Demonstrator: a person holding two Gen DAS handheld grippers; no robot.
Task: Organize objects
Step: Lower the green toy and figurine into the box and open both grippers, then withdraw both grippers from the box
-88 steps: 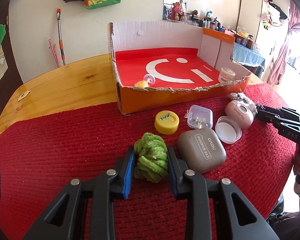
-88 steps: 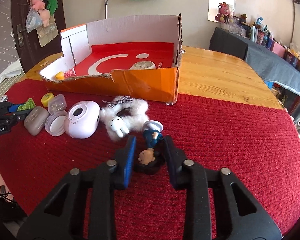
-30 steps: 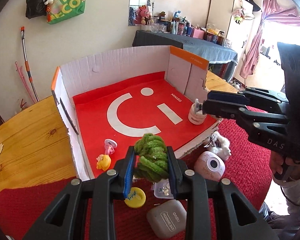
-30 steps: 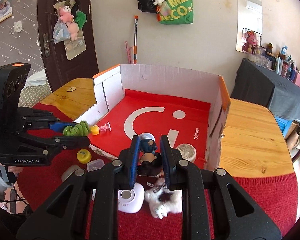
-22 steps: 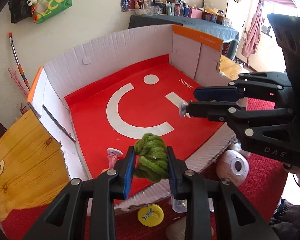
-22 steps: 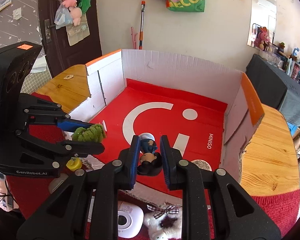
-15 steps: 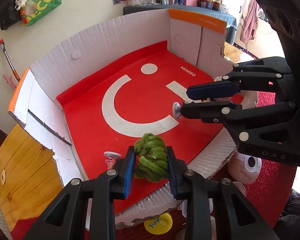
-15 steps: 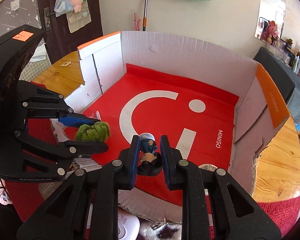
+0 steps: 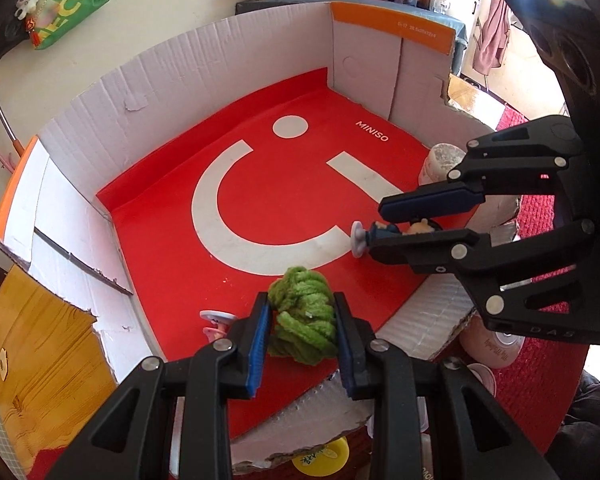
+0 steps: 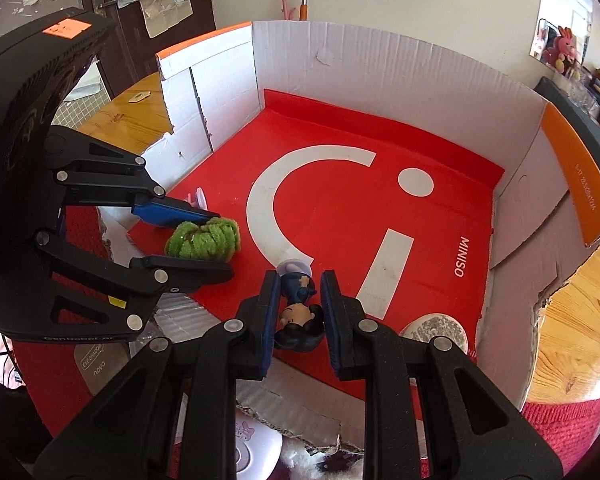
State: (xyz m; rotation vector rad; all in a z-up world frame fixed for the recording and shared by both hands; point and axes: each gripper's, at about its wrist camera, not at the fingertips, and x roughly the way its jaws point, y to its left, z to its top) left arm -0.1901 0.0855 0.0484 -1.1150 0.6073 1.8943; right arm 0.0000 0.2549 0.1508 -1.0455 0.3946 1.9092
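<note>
We find the sorting partly done: both grippers are over the open cardboard box (image 9: 228, 80), each carrying an item not yet set down. The left gripper (image 9: 302, 330) is pinching a green fuzzy bundle (image 9: 304, 316) between its blue pads, low over the near left part of the red floor; we judge it close to release, though the fisheye view does not let us say whether the bundle touches the floor. The right gripper (image 10: 298, 312) is clamped on a small figurine (image 10: 300, 312) with dark hair and a blue outfit, its round white base (image 10: 294, 267) pointing towards the middle of the box, just over the white smile mark. Already inside the box we note a white round jar (image 10: 436, 330) at the near right corner, beside the right wall, and a small pink toy (image 9: 216, 320) on a disc base at the near left, just beside the green bundle. Left outside, on the red mat (image 9: 540, 208) in front of the torn near wall, we count a yellow round cap (image 9: 320, 460), a grey case (image 10: 100, 360) printed "EYE SHADOW", a pink rounded device (image 9: 492, 346), a white rounded device (image 10: 256, 456) and a fluffy white item (image 10: 320, 464), all partly hidden by the gripper bodies. In our judgement, two placements are pending and at least five items remain to be brought in; the box floor has ample free room for them.
</note>
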